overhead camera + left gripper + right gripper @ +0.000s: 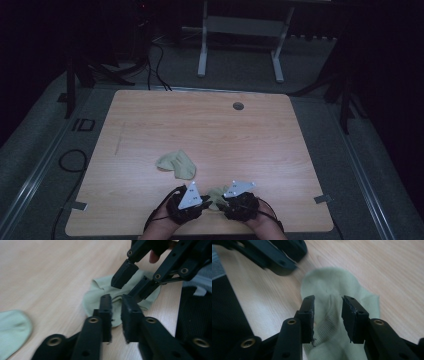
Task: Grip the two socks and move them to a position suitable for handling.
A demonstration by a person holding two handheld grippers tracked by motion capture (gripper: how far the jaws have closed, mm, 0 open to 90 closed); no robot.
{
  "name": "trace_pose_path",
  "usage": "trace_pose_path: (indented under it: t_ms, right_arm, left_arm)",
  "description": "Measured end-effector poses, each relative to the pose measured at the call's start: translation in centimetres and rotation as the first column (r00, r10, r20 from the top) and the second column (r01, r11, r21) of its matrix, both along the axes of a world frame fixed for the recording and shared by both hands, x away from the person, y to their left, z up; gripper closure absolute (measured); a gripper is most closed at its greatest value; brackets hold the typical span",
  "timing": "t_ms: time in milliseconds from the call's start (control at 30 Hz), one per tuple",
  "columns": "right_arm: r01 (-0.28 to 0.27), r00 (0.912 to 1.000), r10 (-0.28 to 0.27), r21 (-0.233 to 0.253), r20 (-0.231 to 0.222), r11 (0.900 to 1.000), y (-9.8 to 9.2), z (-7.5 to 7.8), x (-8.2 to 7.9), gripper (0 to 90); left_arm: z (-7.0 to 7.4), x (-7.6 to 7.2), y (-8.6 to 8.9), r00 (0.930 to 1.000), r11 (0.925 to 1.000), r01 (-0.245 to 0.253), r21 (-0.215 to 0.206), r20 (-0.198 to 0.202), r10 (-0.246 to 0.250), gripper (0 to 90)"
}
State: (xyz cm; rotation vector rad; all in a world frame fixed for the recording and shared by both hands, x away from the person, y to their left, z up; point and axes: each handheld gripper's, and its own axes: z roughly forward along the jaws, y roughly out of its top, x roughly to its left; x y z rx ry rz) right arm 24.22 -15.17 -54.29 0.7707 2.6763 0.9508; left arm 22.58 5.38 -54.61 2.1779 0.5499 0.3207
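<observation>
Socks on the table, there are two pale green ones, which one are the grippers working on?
The near sock, at the table's front edge between the left gripper and right gripper. The other sock lies apart, farther in and to the left.

My two grippers crowd the near edge of the table [150, 115], the left gripper [196, 204] and right gripper [223, 202] nose to nose over one pale green sock [216, 196], so there is hardly any room to pass between them. My right jaws stand apart with that sock lying flat between them, and my left jaws leave only a narrow slot. A second sock [176, 164] lies just beyond my left gripper; past it the tabletop lies open to the far edge.
</observation>
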Motion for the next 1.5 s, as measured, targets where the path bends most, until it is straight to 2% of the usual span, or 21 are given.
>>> trace_pose_path:
  t_ms: [133, 233, 333, 400, 600, 767, 933, 1133, 1500]
  right_arm:
    - [-0.01, 0.9999, 0.01, -0.033, -0.01, 0.999, 0.1, -0.6, -0.1, 64.4]
    - [-0.022, 0.9998, 0.021, -0.062, -0.006, 0.998, 0.3, -1.0, -0.2, 70.2]
    - [-0.025, 0.9996, 0.025, -0.065, -0.01, 0.998, 0.4, -1.0, -0.1, 77.2]
    - [-0.025, 0.9996, 0.025, -0.074, -0.011, 0.997, 0.4, -1.0, -0.1, 80.3]
    - [-0.012, 0.9997, 0.011, -0.056, -0.02, 0.998, 0.1, 0.1, -0.1, 83.5]
    - [0.019, 0.9997, -0.02, -0.014, -0.015, 1.0, -1.3, 1.5, 0.2, 83.5]
    - [0.073, 0.9973, -0.073, 0.017, -0.012, 0.997, -3.2, 2.5, 0.7, 83.4]
    - [0.137, 0.9906, -0.136, 0.021, -0.01, 0.99, -5.7, 2.5, 1.5, 83.3]
    - [0.232, 0.9703, -0.227, 0.052, -0.083, 0.971, -9.3, 1.0, 2.7, 82.9]
  left_arm:
    - [-1.0, 1.1, -1.0, 0.9995, 0.9964, -0.014, 0.084, -0.029, 0.016, 86.5]
    - [-1.5, 1.4, -1.2, 0.9994, 0.9927, -0.012, 0.12, -0.031, 0.015, 87.7]
    - [-2.0, 1.6, -1.3, 0.9988, 0.9888, -0.016, 0.148, -0.044, 0.023, 87.7]
    - [-2.1, 1.8, -1.0, 0.998, 0.9914, -0.022, 0.129, -0.057, 0.029, 88.6]
    - [-2.1, 1.9, -1.0, 0.9984, 0.9905, -0.013, 0.137, -0.052, 0.02, 89.0]
    - [-2.1, 2.2, -0.8, 0.998, 0.9907, 0.0, 0.136, -0.062, 0.009, 89.0]
    - [-2.1, 2.3, -0.7, 0.9982, 0.9917, 0.011, 0.128, -0.06, -0.004, 89.0]
    - [-2.1, 2.4, -0.8, 0.9987, 0.9903, 0.025, 0.137, -0.048, -0.019, 89.0]
    - [-2.1, 2.7, -0.9, 0.998, 0.9912, 0.028, 0.129, -0.059, -0.021, 89.0]
